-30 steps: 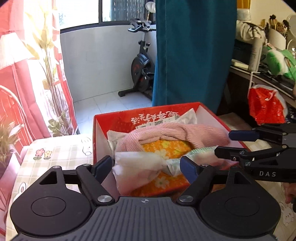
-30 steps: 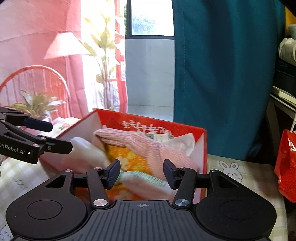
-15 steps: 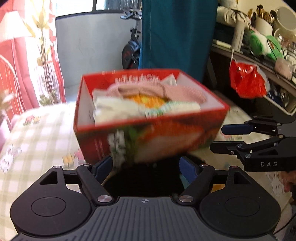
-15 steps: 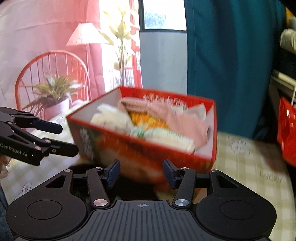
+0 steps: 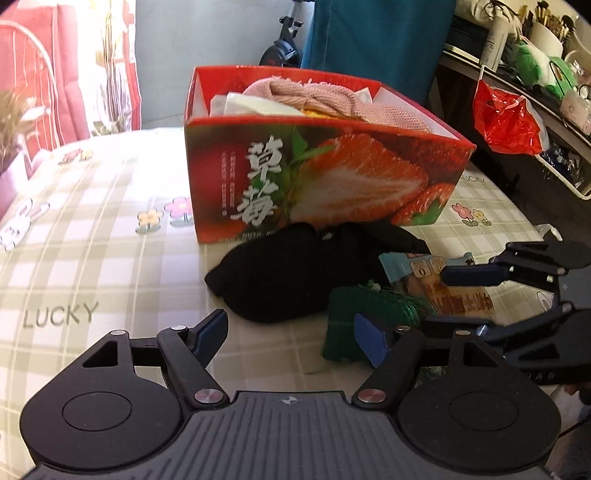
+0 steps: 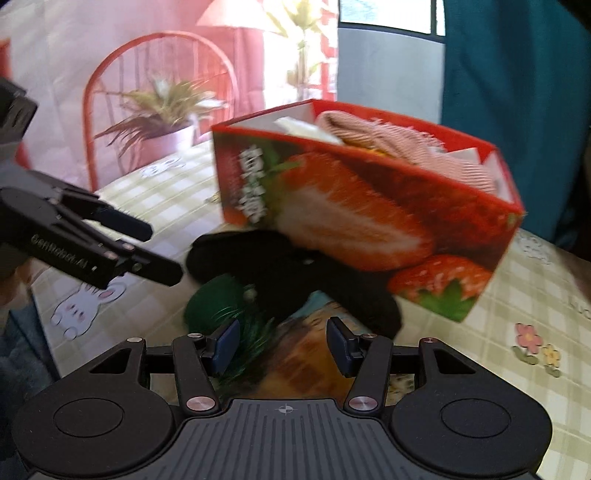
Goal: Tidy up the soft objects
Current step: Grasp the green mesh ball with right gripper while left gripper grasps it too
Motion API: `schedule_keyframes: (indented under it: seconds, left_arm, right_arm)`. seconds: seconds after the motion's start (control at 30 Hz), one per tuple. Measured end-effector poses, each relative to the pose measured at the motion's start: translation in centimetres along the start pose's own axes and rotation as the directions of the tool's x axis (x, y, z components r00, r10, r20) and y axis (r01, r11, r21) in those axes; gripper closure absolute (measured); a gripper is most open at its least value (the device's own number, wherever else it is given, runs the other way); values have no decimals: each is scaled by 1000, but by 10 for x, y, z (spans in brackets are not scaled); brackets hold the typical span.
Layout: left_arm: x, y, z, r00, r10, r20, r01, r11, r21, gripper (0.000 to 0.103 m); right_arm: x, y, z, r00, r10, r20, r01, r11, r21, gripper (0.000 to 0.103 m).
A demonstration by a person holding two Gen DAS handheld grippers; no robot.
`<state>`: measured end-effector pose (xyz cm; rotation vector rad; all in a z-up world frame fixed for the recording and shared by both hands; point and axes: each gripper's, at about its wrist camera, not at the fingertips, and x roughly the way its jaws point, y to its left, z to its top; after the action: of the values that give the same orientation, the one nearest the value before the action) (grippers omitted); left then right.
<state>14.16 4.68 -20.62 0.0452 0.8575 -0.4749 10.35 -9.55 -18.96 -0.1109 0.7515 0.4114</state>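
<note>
A red strawberry box stands on the checked tablecloth, holding a pink knit cloth and white soft items. It also shows in the right wrist view. In front of it lie a black cloth, a green item and a printed packet. My left gripper is open and empty, low above the cloth near the black cloth. My right gripper is open, its jaws over the printed packet and green item; it also shows in the left wrist view.
A red plastic bag hangs from cluttered shelves at the right. A teal curtain hangs behind the box. A red chair and a potted plant stand beyond the table's far left edge.
Both grippers have pulled back from the box's contents and dropped low in front of it. The black cloth, green item and packet have come into view.
</note>
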Motion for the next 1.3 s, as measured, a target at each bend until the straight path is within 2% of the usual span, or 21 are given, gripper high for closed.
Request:
schedule_keyframes:
  seconds: [0.17, 0.27, 0.5, 0.67, 0.83, 0.93, 1.0, 1.03, 1.3]
  left_arm:
    - [9, -3, -5, 999, -53, -9, 53, 998, -40, 31]
    - [15, -2, -6, 996, -90, -13, 89, 994, -70, 37]
    - [27, -3, -5, 987, -162, -8, 160, 981, -106, 38]
    - [36, -1, -4, 970, -243, -6, 240, 962, -129, 39]
    - [44, 2, -4, 952, -306, -1, 301, 939, -163, 44]
    - [47, 3, -5, 942, -336, 4, 332, 927, -173, 49]
    - [50, 3, -4, 932, -363, 5, 358, 917, -175, 60]
    - [51, 2, -3, 927, -376, 6, 371, 912, -175, 60]
    - [42, -5, 11, 933, -359, 26, 359, 923, -140, 61]
  right_arm:
    - [4, 14, -3, 1000, 8, -14, -9, 998, -64, 47]
    - [5, 17, -3, 1000, 14, -19, -16, 997, -81, 47]
    - [15, 26, -1, 999, 23, -33, -27, 991, -129, 46]
    - [27, 28, 2, 998, 37, -51, -44, 989, -141, 47]
    - [34, 31, 2, 996, 39, -75, -51, 986, -161, 51]
    - [35, 29, 3, 996, 41, -77, -52, 986, -158, 53]
    - [35, 27, 3, 996, 49, -71, -59, 988, -141, 55]
    - [34, 26, 3, 996, 52, -67, -61, 989, -134, 56]
    - [29, 19, 9, 998, 54, -32, -56, 994, -89, 59]
